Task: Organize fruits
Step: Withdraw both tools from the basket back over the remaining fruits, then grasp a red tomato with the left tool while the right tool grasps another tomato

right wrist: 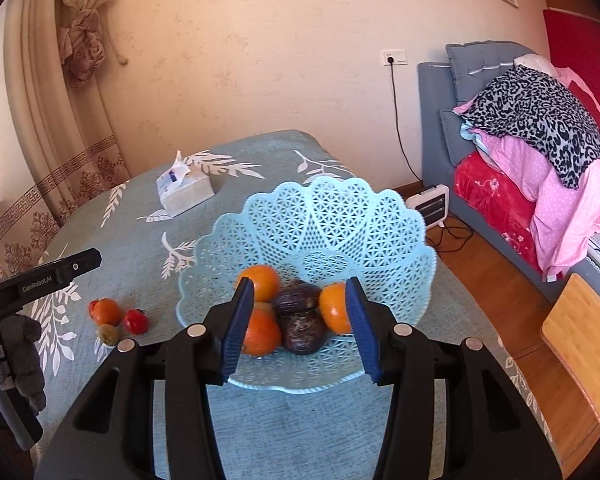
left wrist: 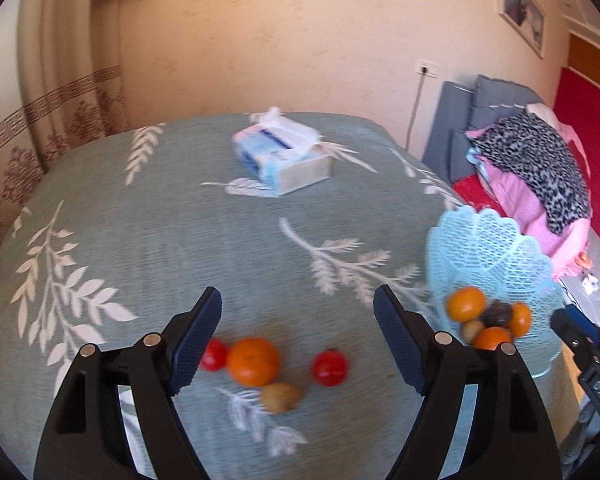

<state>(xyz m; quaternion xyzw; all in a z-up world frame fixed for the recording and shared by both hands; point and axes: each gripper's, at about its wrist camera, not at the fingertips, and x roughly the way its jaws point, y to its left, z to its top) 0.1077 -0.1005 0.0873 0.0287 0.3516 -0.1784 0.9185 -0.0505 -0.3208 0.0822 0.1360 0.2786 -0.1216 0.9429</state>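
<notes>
- The left gripper [left wrist: 298, 308] has two black plastic arms with blue ribbed pads; its jaws stand wide apart and nothing is between them.
- Under it, on the table [left wrist: 140, 240], lie four loose fruits: a round orange [left wrist: 253, 361], two small glossy red tomatoes [left wrist: 329, 367] and [left wrist: 215, 354], and a dull brownish oval fruit [left wrist: 281, 397].
- The orange touches the left tomato and the brownish fruit; the other tomato lies a little apart to the right.
- The table is covered with a woven grey-green cloth printed with white leaf branches.
- The right gripper [right wrist: 300, 292], of the same make, has its jaws partly spread; they hold nothing.
- It hangs above the near side of the basket [right wrist: 312, 216], a pale blue plastic bowl with a lace-like pierced wall and a scalloped rim.
- In the basket lie three smooth oranges [right wrist: 260, 280] and two dark purple fruits [right wrist: 302, 334] with a wrinkled, dull skin; the left wrist view also shows a small brownish one there.
- A hand in a grey knitted glove [right wrist: 24, 356] holds the handle of the left gripper.
- A soft tissue pack [left wrist: 284, 160], white and blue, lies at the far side of the table, with a tissue standing out of its top.
</notes>
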